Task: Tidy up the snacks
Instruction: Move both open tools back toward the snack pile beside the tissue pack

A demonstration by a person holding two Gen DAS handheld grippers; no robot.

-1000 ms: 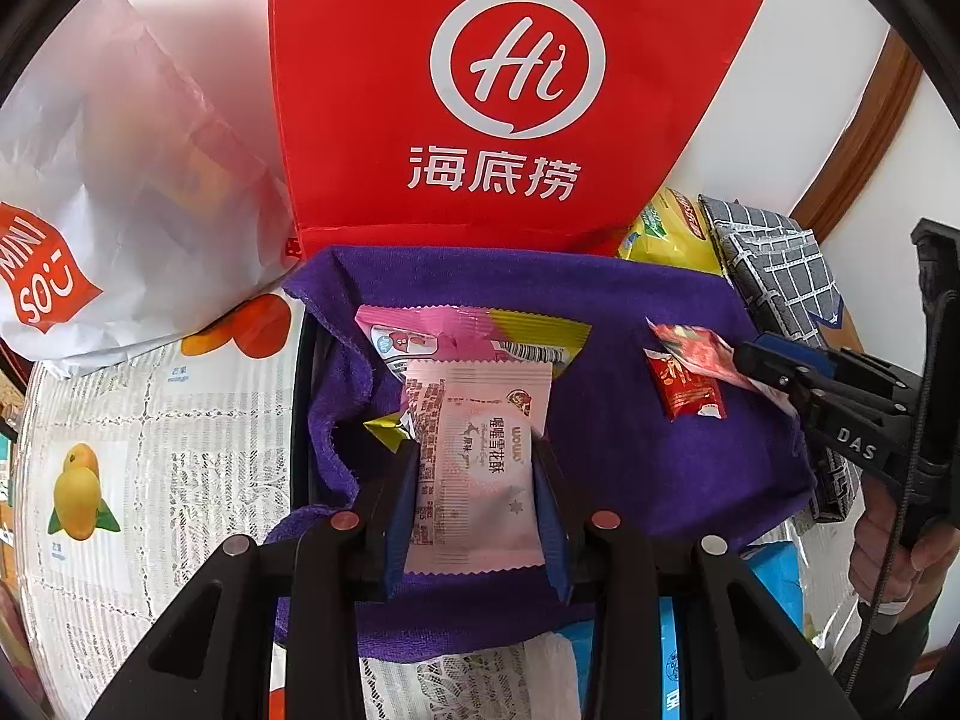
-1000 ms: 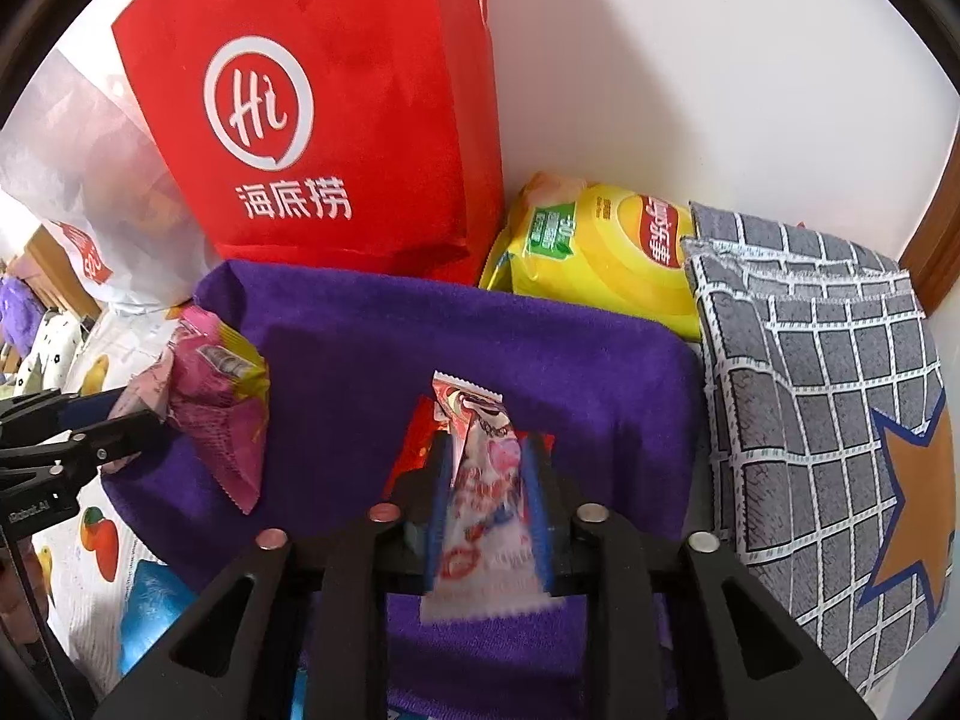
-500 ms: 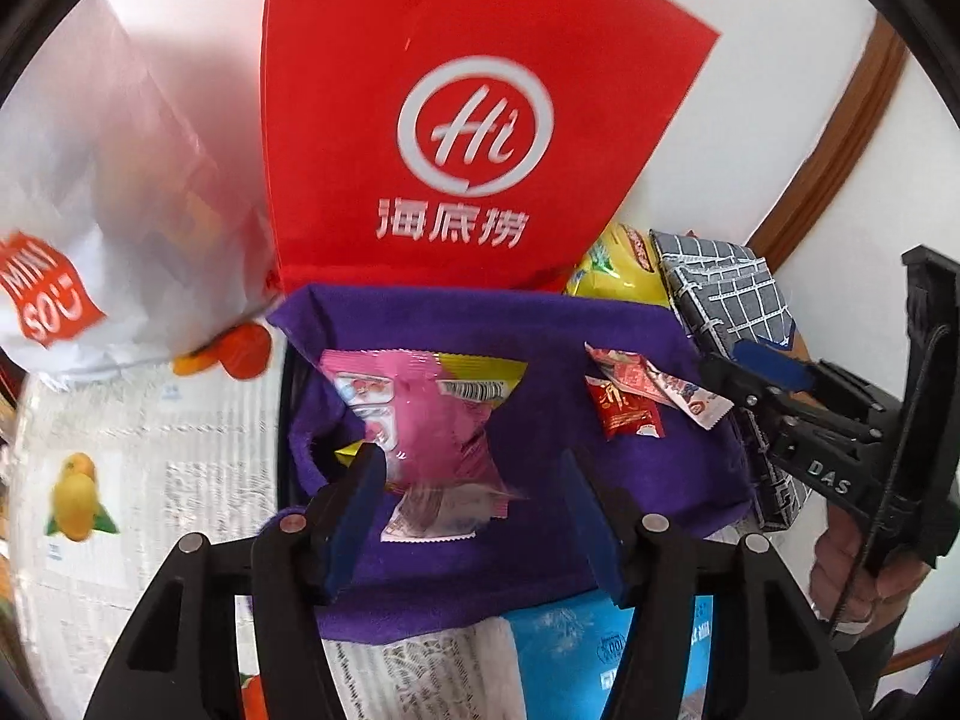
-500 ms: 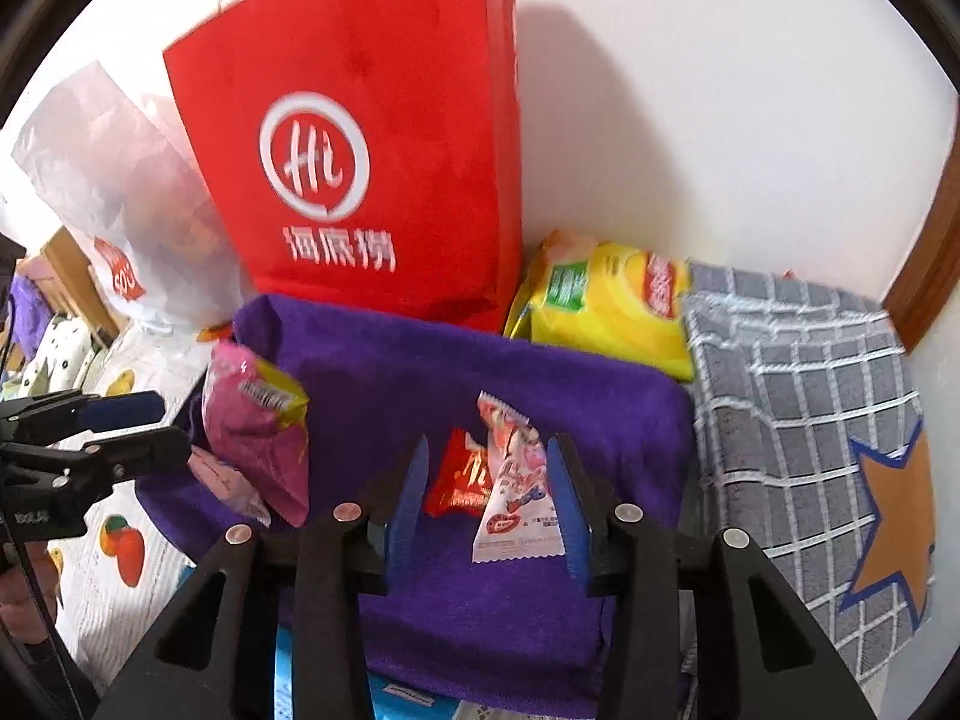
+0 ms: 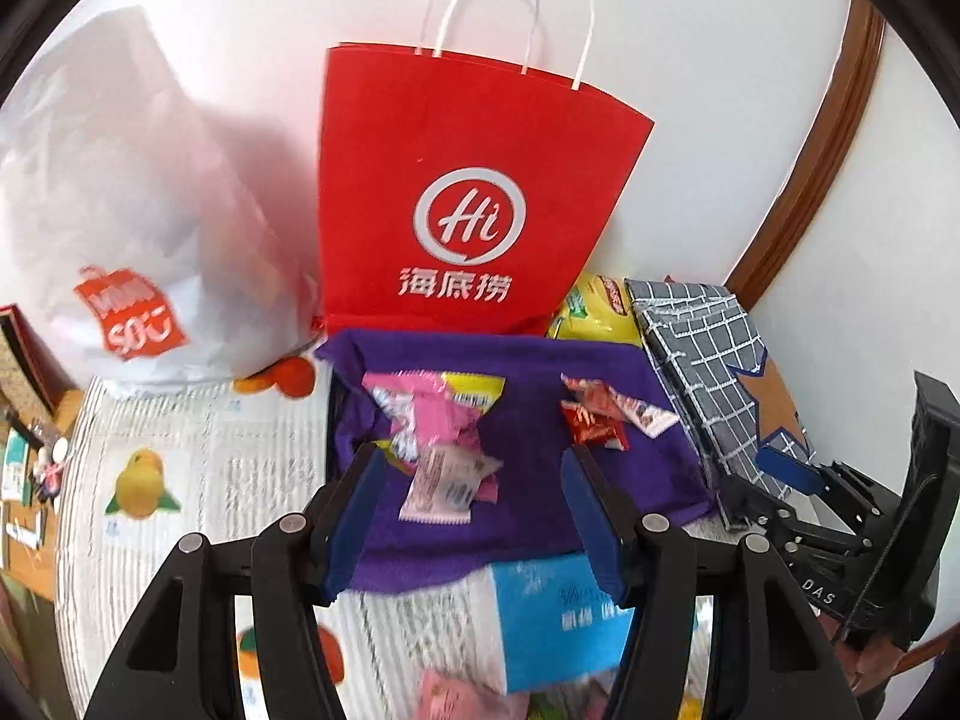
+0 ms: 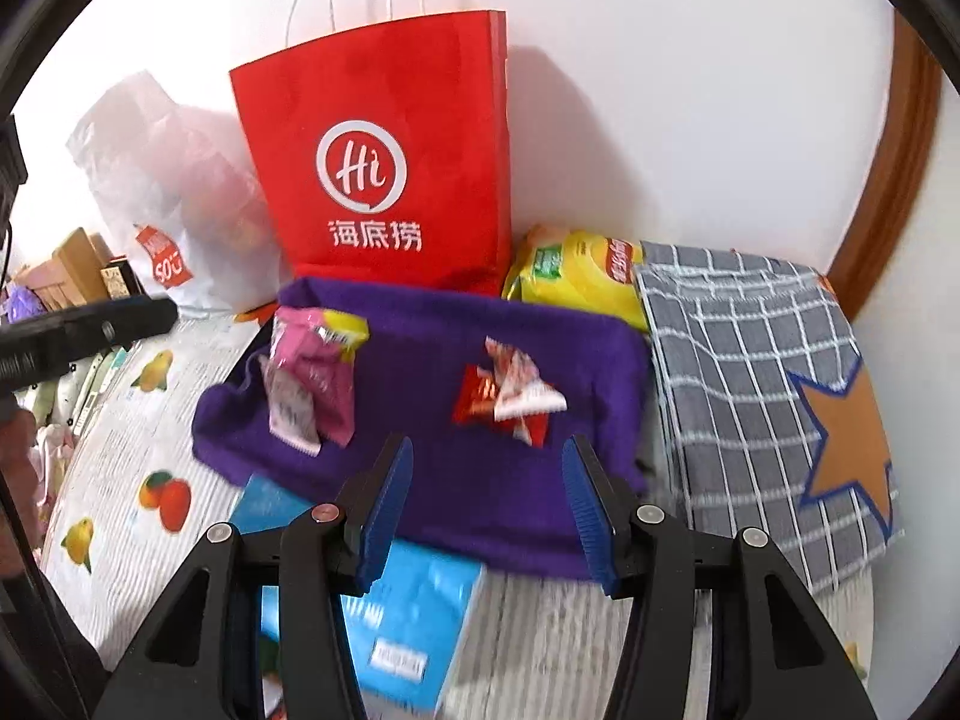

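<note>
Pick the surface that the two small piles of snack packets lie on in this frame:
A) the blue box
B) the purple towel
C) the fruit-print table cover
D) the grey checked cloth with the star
B: the pink packets and the red-and-white packets both lie on the purple towel, in front of the red paper bag.

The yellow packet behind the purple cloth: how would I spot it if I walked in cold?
Find the tall red paper bag standing against the white wall. Just to its right, behind the purple cloth, lies the yellow packet, wedged against a grey checked cloth bag. It is the only big yellow packet there; the snacks on the cloth are small, pink or red.
</note>
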